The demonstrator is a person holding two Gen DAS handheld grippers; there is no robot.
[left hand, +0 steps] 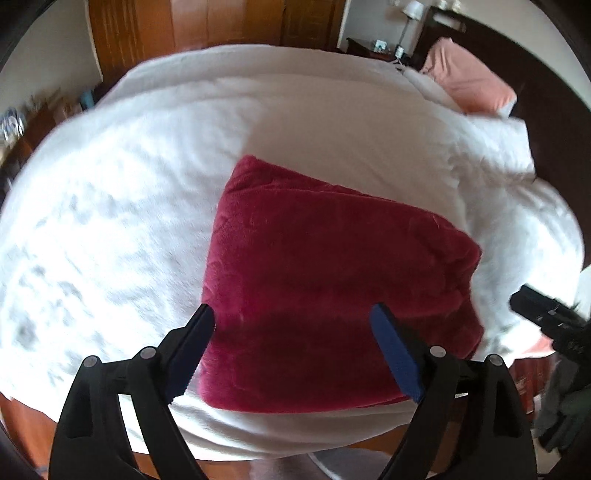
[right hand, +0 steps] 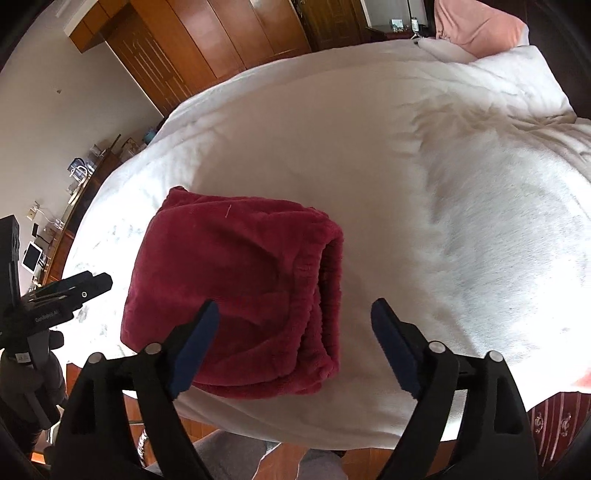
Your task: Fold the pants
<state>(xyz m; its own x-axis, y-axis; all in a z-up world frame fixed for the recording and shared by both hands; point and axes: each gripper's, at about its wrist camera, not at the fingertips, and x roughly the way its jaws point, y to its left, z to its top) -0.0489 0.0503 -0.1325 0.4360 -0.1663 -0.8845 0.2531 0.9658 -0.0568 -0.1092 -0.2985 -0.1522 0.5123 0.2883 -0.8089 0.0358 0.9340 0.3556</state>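
Here, folded red pants point(left hand: 332, 280) on white bed point(left hand: 129, 221), both hand-held grippers point(left hand: 293, 347) point(right hand: 295, 343) released, inner layers hidden.

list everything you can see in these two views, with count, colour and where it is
dark red fleece pants: one, folded into a compact bundle, near the bed's front edge
fluffy white blanket: one, covering the bed
pink pillow: one, at the far head end
wooden wardrobe: one, brown, beyond the bed
bedside lamp: one, white shade, on the nightstand
left hand-held gripper: black with blue pads, open above the pants
right hand-held gripper: same colours, open above the pants' waistband side
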